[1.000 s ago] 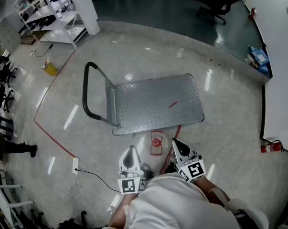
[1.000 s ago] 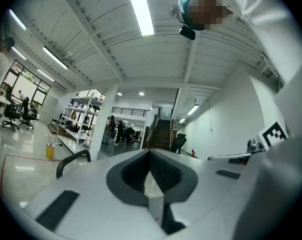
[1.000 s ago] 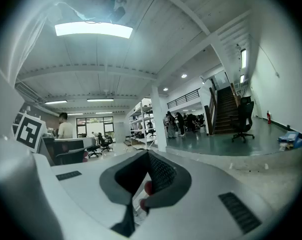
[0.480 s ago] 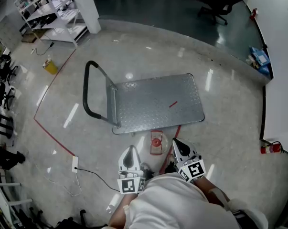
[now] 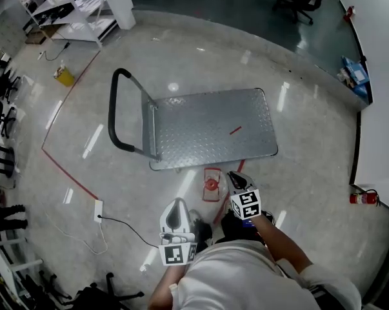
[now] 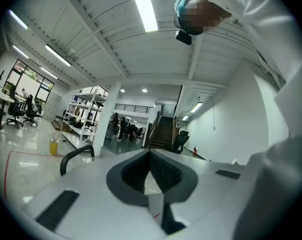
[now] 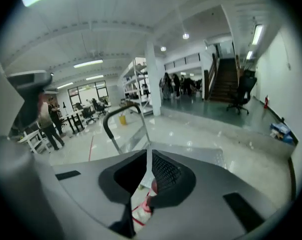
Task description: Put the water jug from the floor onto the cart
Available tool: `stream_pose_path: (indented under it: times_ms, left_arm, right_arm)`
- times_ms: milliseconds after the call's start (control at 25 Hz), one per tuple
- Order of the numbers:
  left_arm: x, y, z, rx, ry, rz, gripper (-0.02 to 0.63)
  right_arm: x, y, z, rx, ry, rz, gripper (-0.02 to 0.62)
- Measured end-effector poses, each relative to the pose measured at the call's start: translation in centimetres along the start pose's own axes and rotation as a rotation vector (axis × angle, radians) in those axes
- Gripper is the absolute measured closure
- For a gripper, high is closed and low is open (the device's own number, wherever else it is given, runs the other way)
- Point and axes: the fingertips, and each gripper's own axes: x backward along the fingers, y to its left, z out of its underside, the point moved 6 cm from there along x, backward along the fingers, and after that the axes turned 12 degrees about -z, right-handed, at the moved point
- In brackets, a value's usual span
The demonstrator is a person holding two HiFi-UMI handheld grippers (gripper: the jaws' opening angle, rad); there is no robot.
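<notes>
The water jug (image 5: 211, 185), clear with a red cap, stands on the floor just in front of the cart's near edge. The cart (image 5: 210, 131) is a grey metal platform with a black handle (image 5: 113, 112) at its left. My right gripper (image 5: 233, 176) is shut and empty, tilted down, its tip just right of the jug. In the right gripper view the jug (image 7: 151, 188) shows through the gap below the shut jaws (image 7: 149, 156), with the cart's handle (image 7: 121, 115) beyond. My left gripper (image 5: 176, 204) hangs shut and empty at my left side, pointing level; its own view (image 6: 149, 154) shows the handle (image 6: 75, 156).
A red tape line (image 5: 65, 173) crosses the floor at left. A power strip with its cable (image 5: 97, 210) lies near my feet. White shelves (image 5: 71, 5) and a yellow container (image 5: 63, 76) stand far left. A fire extinguisher (image 5: 362, 199) stands by the right wall.
My right gripper has dropped and tipped downward, coming in close beside the jug's right side. The left gripper has stayed put. A person at the left edge has walked further out of view.
</notes>
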Motion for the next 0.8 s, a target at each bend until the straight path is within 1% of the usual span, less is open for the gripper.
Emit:
stream_pose_path:
  times_ms: [80,120,200,280,360,440,480,560,720,800]
  left_arm:
    - [-0.8,0.1,0.6,0.015,0.005,0.004,0.603]
    - [-1.3,0.3,1.2,0.017,0.009,0.006,0.603]
    - [-1.9,1.0,2.7,0.002,0.027,0.007,0.603]
    - [-2.6,1.5,4.0,-0.012,0.046,0.008,0.603]
    - [-2.9,1.8,5.2,-0.011,0.075,0.004,0.603]
    - [-2.2,2.3,6.1,-0.006,0.122,-0.012,0.603]
    - [-1.8,2.6,6.5,-0.001,0.146,-0.022,0.603]
    - [-1.4,3.3,7.7,0.014,0.182,-0.039,0.603]
    - [-1.2,4.7,10.2,0.019,0.222,-0.051,0.603]
    - [-1.1,5.4,11.3,0.027,0.237,-0.053,0.603]
  right_arm:
    - [-3.6,-1.5,3.6,-0.049,0.138,-0.017,0.567]
    - [-5.5,-2.1,5.6,-0.068,0.203,-0.029,0.549]
    - [-9.1,-2.4,9.9,-0.105,0.325,-0.061,0.487]
    - [-12.0,-2.7,13.4,-0.126,0.428,-0.083,0.461]
    - [-13.8,-2.9,16.4,-0.138,0.521,-0.095,0.415]
    - [-14.5,-2.4,19.7,-0.162,0.611,-0.108,0.366]
    - [-14.9,-2.1,21.3,-0.176,0.646,-0.113,0.343]
    - [-16.2,-2.1,23.8,-0.191,0.684,-0.111,0.321]
    - [-19.2,-3.2,27.0,-0.190,0.725,-0.059,0.311]
    - [-20.8,-3.5,28.0,-0.175,0.733,-0.063,0.307]
